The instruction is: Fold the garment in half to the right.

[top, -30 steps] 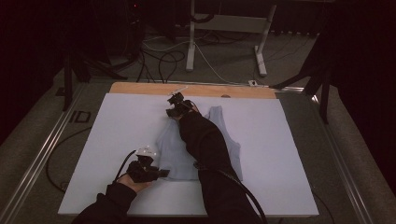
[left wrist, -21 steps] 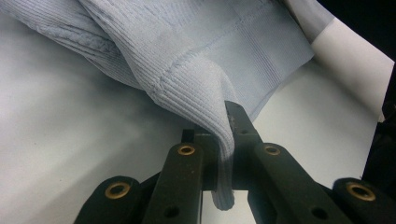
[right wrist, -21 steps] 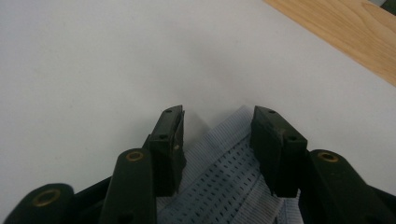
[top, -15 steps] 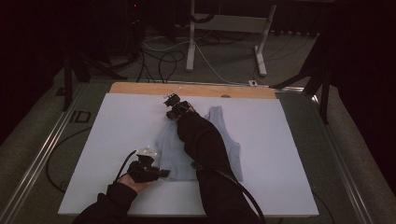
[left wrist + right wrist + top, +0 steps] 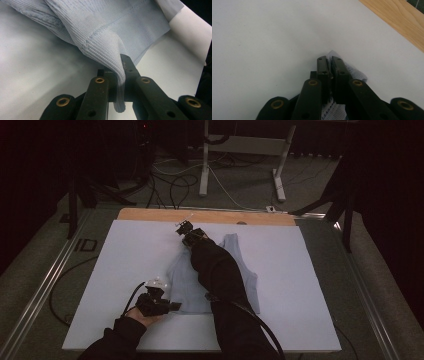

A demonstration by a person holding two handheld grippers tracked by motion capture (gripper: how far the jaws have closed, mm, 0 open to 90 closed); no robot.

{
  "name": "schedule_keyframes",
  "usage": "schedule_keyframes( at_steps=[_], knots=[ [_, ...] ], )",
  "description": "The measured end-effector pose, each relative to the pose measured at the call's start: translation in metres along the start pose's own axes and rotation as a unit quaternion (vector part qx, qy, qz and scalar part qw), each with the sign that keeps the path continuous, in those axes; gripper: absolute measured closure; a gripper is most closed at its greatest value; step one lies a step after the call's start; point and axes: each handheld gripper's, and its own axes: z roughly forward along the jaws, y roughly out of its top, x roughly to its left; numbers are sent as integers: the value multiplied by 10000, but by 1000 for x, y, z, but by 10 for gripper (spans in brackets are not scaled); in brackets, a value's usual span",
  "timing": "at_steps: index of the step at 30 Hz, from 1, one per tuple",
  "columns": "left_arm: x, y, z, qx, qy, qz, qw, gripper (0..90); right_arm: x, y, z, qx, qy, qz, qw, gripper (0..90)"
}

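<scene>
Garment: pale knit top (image 5: 235,270) flat on bench (image 5: 125,250).
Left claw (image 5: 119,75): clenched on hem.
Right claw (image 5: 329,75): just closed, pinching strap.
Meaning: ready to lift.

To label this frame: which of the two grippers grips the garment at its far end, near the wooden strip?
The right gripper, shut on the light-blue garment; the left gripper pinches the near hem.
</scene>
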Motion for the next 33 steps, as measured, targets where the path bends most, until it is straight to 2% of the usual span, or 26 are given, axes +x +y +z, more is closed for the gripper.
schedule_keyframes(
  at_steps=[3, 6, 10, 21, 22, 29, 31, 33],
  knots=[
    [0, 0, 0, -6, -12, -20, 10000, 860, 1, 0, -1, 27, -20, -39, 10000, 874],
    [1, 0, 0, -15, -22, -28, 10000, 860, -3, 2, -7, -60, 35, -46, 10000, 878],
    [0, 1, 0, -23, -30, -19, 10000, 860, -8, 6, -18, -223, -3, -20, 9998, 879],
    [-4, 2, -2, -59, -9, 29, 10000, 860, -11, 12, -40, -427, 20, -97, 9990, 880],
    [-4, 3, -2, -65, 9, 56, 10000, 860, -15, 13, -50, -514, 30, -64, 9987, 880],
    [-12, 11, -7, -182, 21, 167, 9997, 860, -25, 15, -71, -670, -26, -32, 9977, 880],
    [-19, 17, -8, -194, -8, 286, 9994, 860, -30, 15, -80, -724, -44, -12, 9974, 879],
    [-21, 20, -8, -202, -14, 319, 9993, 860, -31, 15, -83, -766, -27, 2, 9971, 879]
  ],
)
